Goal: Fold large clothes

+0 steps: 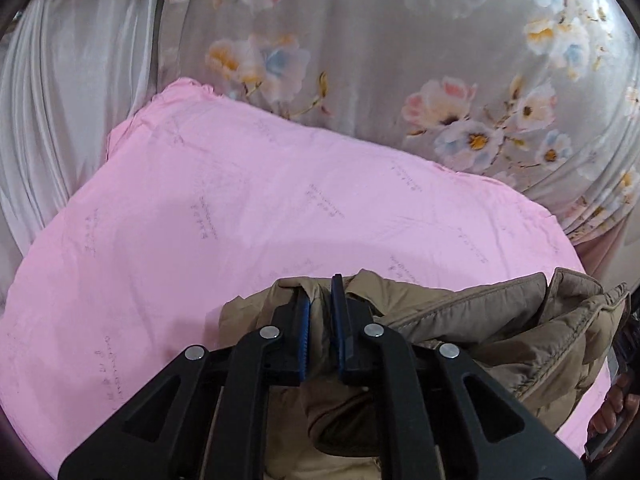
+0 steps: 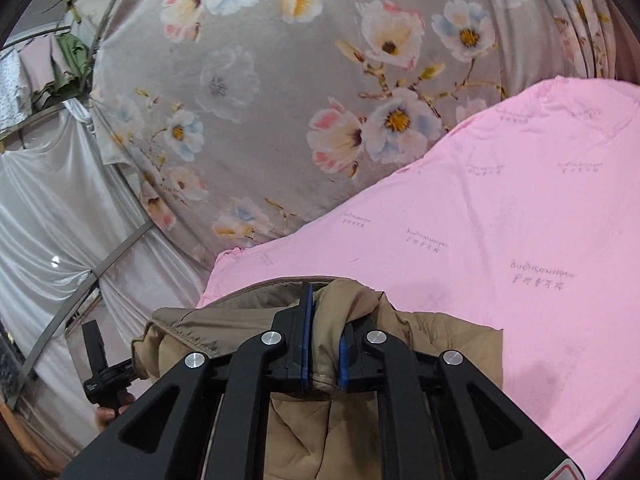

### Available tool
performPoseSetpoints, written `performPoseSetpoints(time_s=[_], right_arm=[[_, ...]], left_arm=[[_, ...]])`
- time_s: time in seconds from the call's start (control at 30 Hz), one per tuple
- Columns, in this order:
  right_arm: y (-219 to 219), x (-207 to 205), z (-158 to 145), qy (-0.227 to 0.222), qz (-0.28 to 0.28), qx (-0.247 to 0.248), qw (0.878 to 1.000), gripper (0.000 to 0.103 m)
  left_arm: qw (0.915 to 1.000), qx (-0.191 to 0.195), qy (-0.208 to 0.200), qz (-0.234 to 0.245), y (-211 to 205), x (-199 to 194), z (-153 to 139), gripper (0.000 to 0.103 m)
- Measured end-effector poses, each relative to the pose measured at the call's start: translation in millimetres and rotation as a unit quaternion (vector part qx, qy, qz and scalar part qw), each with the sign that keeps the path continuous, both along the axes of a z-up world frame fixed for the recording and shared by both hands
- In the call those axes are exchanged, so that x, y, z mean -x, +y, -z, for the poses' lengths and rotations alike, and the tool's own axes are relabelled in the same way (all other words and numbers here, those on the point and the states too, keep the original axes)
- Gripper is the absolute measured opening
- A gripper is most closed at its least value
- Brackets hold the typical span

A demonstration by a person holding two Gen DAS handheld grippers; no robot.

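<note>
Left black two-finger gripper [image 1: 319, 312] pinching a fold of the tan quilted padded jacket [image 1: 480, 332] between blue-lined pads, jaws nearly together with cloth bunched in the narrow gap. Right black two-finger gripper [image 2: 325, 336] likewise clamped on a bunched edge of the same jacket [image 2: 440, 344], fabric spilling over the right-hand finger. Jacket lying at the near edge of the pink printed sheet [image 1: 240, 220], draped toward the cameras and hanging below both grippers.

Seen only from the left wrist: the jacket's stitched hem and ribbed quilting running off to the right of the sheet, and bare fingers [image 1: 612, 412] at the far right edge beside dark gear. Seen only from the right wrist: a hand [image 2: 110, 410] at lower left of the sheet [image 2: 500, 220] gripping a black handle, metal rails, and white satin drapery [image 2: 60, 220] with green and pale cloth hung above it.

Grey floral fabric [image 1: 380, 40] behind the sheet in both views [image 2: 280, 100]. Both grippers angled forward and downward over the sheet's near edge.
</note>
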State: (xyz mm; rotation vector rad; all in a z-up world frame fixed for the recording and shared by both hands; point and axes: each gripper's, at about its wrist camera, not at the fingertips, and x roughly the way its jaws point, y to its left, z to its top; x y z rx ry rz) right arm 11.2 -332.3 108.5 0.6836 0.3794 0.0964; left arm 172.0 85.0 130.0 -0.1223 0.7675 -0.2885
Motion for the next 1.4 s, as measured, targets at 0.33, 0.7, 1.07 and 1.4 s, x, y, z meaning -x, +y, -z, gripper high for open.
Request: performPoseSetpoints(time_s=[0.33,0.7,1.07,1.4], right_arm=[[-36,-50,84,0.046,-0.009,-0.111,0.993,0.021],[-50,38,11,-0.023,0.014,-0.073,0.997,0.058],[93,-75,19,0.109,-0.025,0.227,0.967,0.004],[47,-124,87,0.235,0.033,0.245,0.940,0.000]], left_arm=[[0.9969,0.034,0.070,0.004,3,-63,85,0.025],[0.9974,-0.049,-0.051,-0.018,36,-9,1,0.051],[0.9927,-0.095,0.003,0.075,-105,-20,36,0.037],[0.9850,-0.165,0.047,-0.014,-74,-77,102,0.033]])
